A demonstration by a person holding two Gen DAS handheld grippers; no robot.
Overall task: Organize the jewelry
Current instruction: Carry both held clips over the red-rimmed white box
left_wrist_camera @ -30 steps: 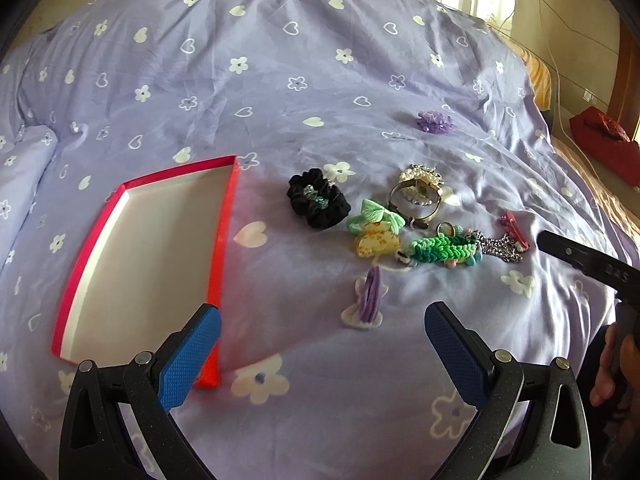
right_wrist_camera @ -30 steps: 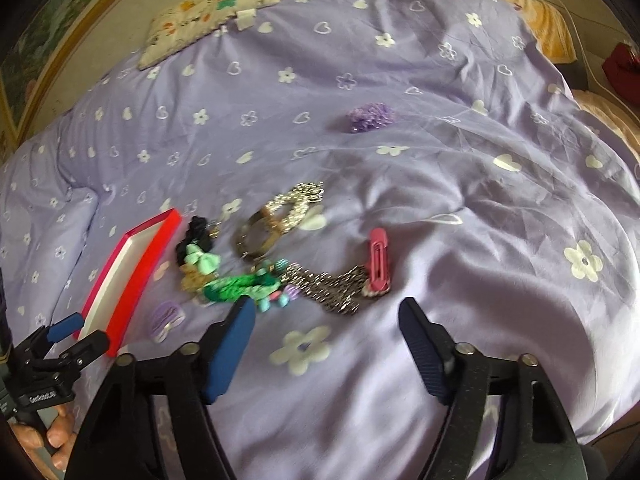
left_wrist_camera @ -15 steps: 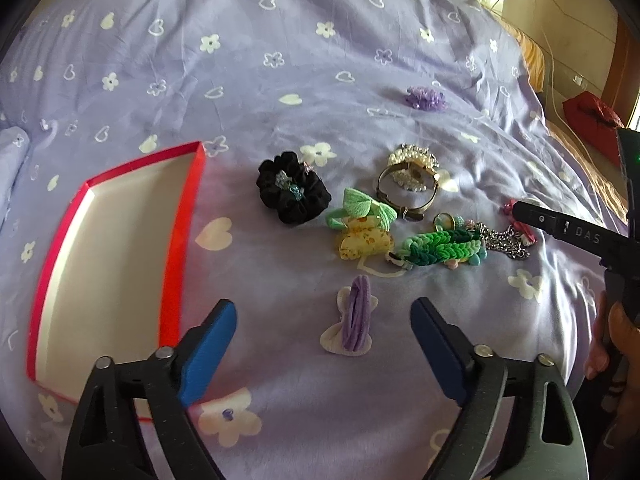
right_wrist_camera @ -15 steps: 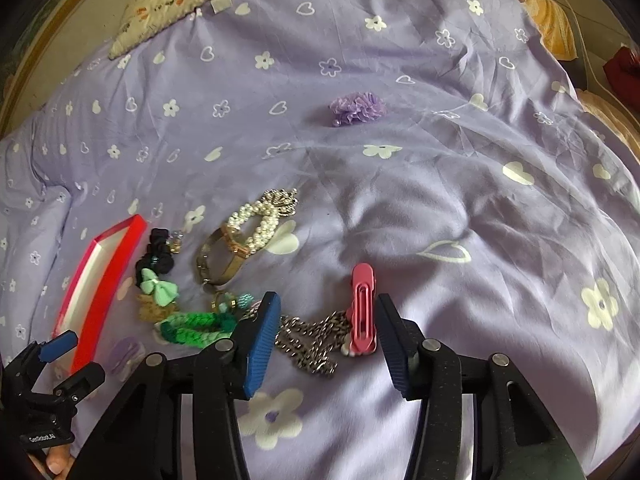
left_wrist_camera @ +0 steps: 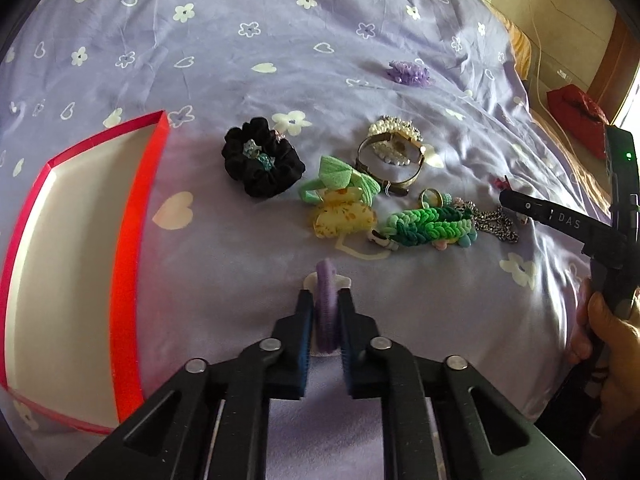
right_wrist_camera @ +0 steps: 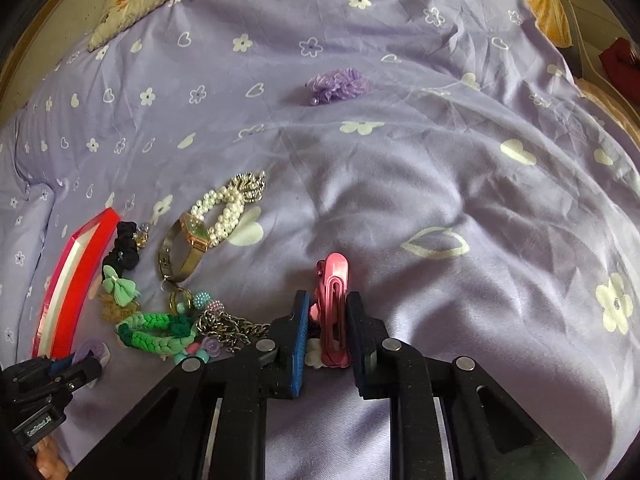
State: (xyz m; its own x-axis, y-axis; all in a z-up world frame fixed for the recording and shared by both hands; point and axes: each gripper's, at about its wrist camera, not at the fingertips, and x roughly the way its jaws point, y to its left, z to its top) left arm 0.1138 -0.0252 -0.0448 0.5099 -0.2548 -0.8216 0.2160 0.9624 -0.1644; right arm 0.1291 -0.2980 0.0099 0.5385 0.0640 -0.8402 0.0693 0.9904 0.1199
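Tray (left_wrist_camera: pixel 132 248) with the red rim is lying at the far left of the purple bedspread (left_wrist_camera: pixel 248 60), open and with nothing visible inside. The left gripper (left_wrist_camera: pixel 325 312) is sitting just right of it and is closing its two fingers on the purple hair clip (left_wrist_camera: pixel 326 284), which is lying on the cloth with its long axis running near to far, the same line as the fingers. So the tray is to the left of this clip, and the left gripper is the nearer one to it; I judge that a short sideways carry is enough.

Further right, the black scrunchie (left_wrist_camera: pixel 262 160), the green bow (left_wrist_camera: pixel 340 178), the pearl bracelet (left_wrist_camera: pixel 394 140) and the green braided band (left_wrist_camera: pixel 430 226) are waiting in a loose group.

At the right end, the right gripper (right_wrist_camera: pixel 327 316) is squeezing the pink hair clip (right_wrist_camera: pixel 335 300), also lying near to far. This one is well apart from the tray, with the group between.
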